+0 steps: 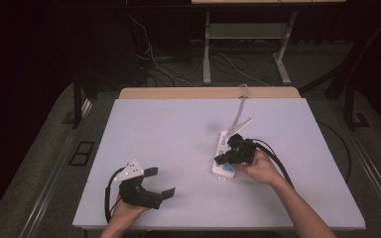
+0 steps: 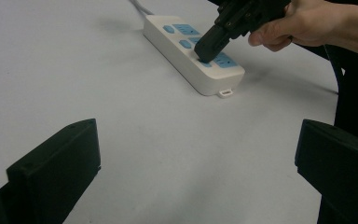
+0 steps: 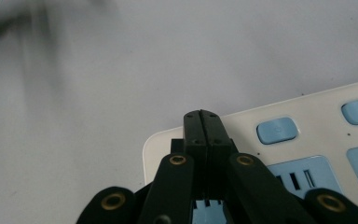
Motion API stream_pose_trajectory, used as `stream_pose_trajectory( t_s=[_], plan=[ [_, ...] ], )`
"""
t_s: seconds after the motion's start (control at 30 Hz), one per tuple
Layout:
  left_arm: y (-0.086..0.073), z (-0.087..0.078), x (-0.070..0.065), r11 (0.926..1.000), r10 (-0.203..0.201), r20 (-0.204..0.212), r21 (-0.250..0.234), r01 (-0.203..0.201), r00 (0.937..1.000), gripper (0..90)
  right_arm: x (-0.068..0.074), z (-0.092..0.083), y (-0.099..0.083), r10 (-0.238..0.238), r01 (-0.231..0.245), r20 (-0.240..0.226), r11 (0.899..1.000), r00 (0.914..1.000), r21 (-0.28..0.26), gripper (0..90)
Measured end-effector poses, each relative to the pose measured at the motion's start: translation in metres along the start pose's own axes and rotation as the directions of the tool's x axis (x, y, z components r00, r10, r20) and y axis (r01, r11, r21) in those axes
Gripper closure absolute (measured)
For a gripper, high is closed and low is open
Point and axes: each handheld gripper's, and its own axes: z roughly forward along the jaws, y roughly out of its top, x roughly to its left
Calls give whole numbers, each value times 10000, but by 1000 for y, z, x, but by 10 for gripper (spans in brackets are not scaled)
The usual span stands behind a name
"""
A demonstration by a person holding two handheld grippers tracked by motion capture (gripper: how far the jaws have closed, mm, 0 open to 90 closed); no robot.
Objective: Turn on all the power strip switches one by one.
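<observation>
White power strip (image 1: pixel 224 156) at my two o'clock: my right gripper (image 1: pixel 226 157), jaws pressed together and empty, presses a blue switch, seemingly mid-push, while my left gripper (image 1: pixel 162 184) rests wide open, holding nothing.

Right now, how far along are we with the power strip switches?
Done: the right gripper, jaws shut together, has its tip down on the power strip near its end, over a blue switch or socket; whether anything has been pressed I cannot tell. In hand: that press. Left: the other blue switches along the strip look untouched, and the left gripper rests open near the table's front edge.
</observation>
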Motion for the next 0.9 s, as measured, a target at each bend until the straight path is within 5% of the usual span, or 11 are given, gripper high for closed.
stream_pose_trajectory(
  t_s=[0.33,0.9],
  plan=[
    [0,0,1,10000,1,28,14,-1,10000,0,-6,-4,-3,353,-353,-43,9993,9994,-110,900],
    [0,0,1,10000,-34,20,-7,34,10000,0,-7,-24,3,269,-269,1,9991,9996,-322,900]
  ],
)
